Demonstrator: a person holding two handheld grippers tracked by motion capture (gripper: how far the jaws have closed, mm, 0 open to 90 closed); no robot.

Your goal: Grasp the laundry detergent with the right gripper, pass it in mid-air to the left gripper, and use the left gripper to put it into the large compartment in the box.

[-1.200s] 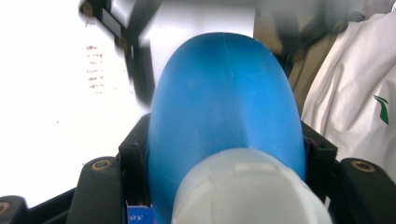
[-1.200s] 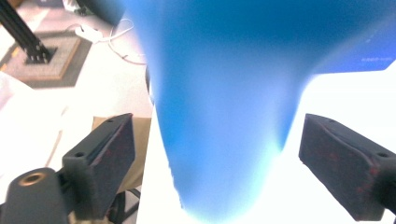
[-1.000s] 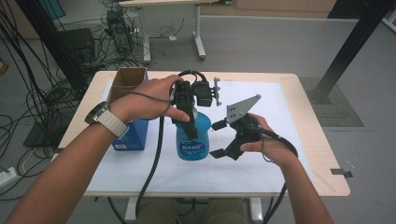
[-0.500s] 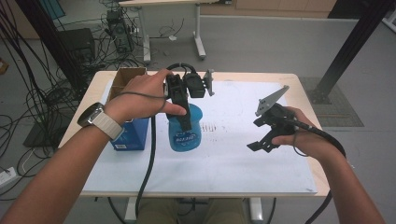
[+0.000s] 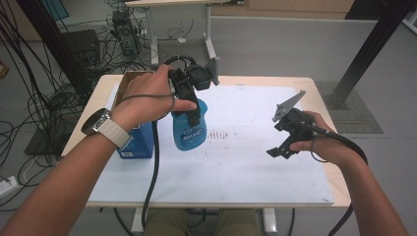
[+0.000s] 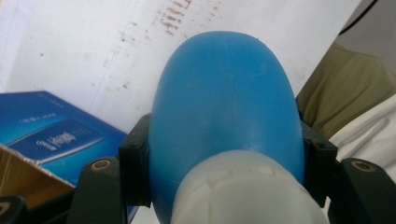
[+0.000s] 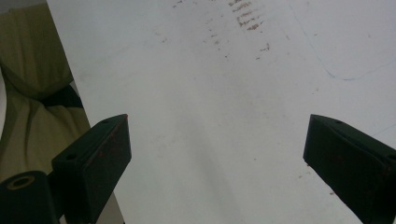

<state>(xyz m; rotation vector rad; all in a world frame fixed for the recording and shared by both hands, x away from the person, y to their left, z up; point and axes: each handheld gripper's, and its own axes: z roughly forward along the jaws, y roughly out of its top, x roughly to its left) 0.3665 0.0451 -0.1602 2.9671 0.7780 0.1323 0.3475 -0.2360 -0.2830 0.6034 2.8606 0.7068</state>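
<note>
- Blue bottle [image 5: 189, 132] hangs above the white paper sheet [image 5: 236, 162], left of centre, lifted by its top; in the left gripper view its rounded body [image 6: 224, 116] points away from the camera toward the sheet.
- Left gripper [image 5: 193, 109] comes down on the bottle from above, probably so it can be carried upright over the table [image 5: 314, 83] rather than dragged.
- Jaws of the left gripper are clenched on the bottle: the left gripper view shows a black pad pressed against each side of the blue body just beyond the pale cap [image 6: 247, 191].
- Right gripper [image 5: 281, 150] hangs well apart to the right, low over the sheet, apparently kept out of the bottle's way.
- Its jaws have just been opening further and stand wide in the right gripper view, with bare paper [image 7: 210, 116] between the pads and nothing held.
- Blue box [image 5: 135, 142] sits at the sheet's left edge, just beside the bottle, in front of an open cardboard box [image 5: 129, 78].
</note>
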